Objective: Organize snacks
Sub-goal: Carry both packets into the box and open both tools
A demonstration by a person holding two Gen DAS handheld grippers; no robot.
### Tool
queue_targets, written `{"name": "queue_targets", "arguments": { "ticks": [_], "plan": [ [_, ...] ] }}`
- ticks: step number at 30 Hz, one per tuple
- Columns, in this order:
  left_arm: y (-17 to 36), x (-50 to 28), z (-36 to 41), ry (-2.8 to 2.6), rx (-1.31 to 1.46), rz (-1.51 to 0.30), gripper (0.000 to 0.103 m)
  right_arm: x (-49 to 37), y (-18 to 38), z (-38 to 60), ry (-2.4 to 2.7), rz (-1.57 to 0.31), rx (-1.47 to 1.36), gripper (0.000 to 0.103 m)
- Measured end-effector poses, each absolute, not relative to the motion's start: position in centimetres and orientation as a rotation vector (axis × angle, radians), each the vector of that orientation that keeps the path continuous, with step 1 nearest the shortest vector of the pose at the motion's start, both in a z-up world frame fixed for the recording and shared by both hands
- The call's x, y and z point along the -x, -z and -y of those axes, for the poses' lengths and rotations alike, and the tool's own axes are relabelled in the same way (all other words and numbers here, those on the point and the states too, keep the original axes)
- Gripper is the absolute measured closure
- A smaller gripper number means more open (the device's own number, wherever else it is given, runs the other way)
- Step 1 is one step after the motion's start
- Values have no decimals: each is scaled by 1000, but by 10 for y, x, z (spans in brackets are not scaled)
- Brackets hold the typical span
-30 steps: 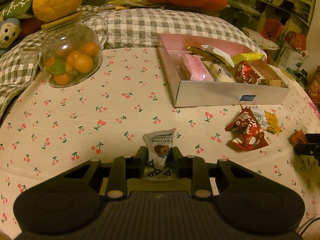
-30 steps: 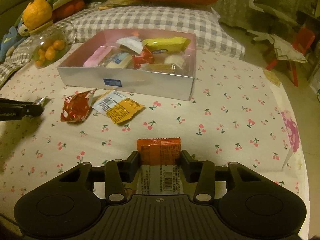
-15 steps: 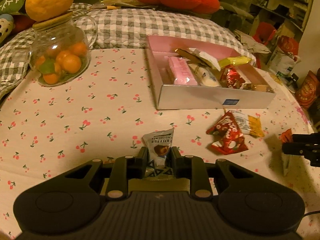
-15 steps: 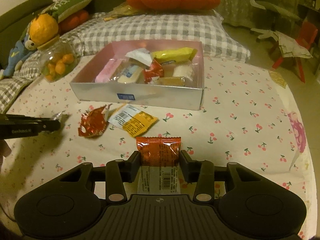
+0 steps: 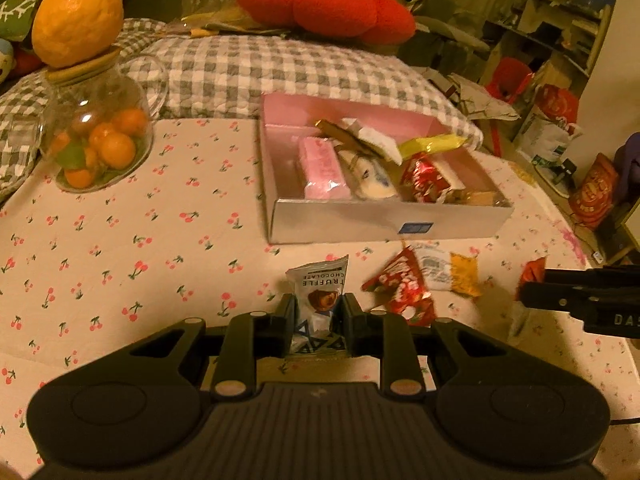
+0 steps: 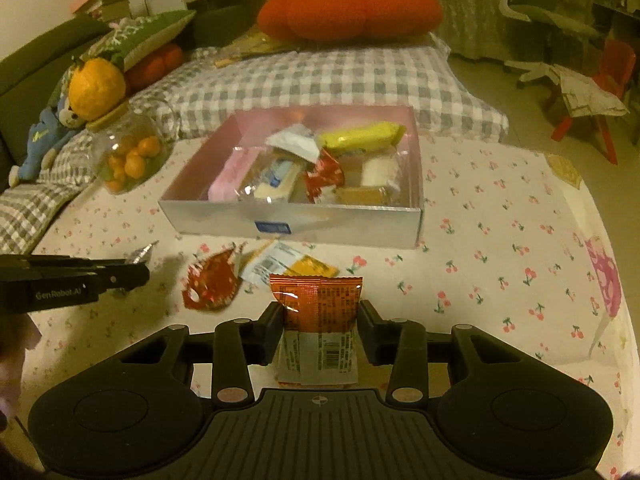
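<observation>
Left wrist view: left gripper (image 5: 316, 312) is pressed together on a truffle packet (image 5: 319, 286), pinched by its lower part, w/ the printed top sticking up past the fingertips. Packet is held above the cloth (image 5: 120, 248), nearer than the box (image 5: 384, 224). Right gripper (image 5: 532, 286) is seen at the right edge, side-on, w/ an orange packet (image 5: 531, 270) nipped at its tip.

Box is silver outside, pink inside, open-topped, resting on the cherry-print cloth. Snacks are packed in it: a pink bar (image 5: 322, 168), a white wrapper (image 5: 370, 172), a yellow wrapper (image 5: 432, 145), a red wrapper (image 5: 422, 176). Just in front of the box, on the cloth, a red pack (image 5: 400, 284) & a white-yellow pack (image 5: 444, 272) are lying loose, touching each other.

Jar (image 5: 96, 140) of small oranges is standing left of the box, well apart from it, w/ a big citrus (image 5: 78, 20) set on its lid.

Right wrist view: right gripper (image 6: 320, 320) is clamped on the orange packet (image 6: 318, 300); its sides are squeezed by both pads, barcode end toward the camera. Jaws have just been closing a bit on it. Box (image 6: 296, 224) is straight ahead, past the two loose packs (image 6: 212, 284). Left gripper (image 6: 136, 270) is entering from the left, foil end of its packet showing at the tip.
</observation>
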State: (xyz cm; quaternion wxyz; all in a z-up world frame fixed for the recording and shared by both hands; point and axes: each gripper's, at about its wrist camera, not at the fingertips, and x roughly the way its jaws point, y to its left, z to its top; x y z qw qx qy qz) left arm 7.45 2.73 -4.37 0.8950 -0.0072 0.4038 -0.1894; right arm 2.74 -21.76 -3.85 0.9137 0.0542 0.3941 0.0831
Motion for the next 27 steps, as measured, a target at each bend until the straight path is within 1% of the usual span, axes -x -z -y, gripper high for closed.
{"name": "queue_targets", "arguments": {
  "ticks": [14,27],
  "plan": [
    [19,-85,-14,409,4,-783,81,-44,-2,209,-184,-716,-131,64],
    [12,-129,-2,364,31,-758,81,-91,-15,212,-151,-688,-187,64]
  ]
}}
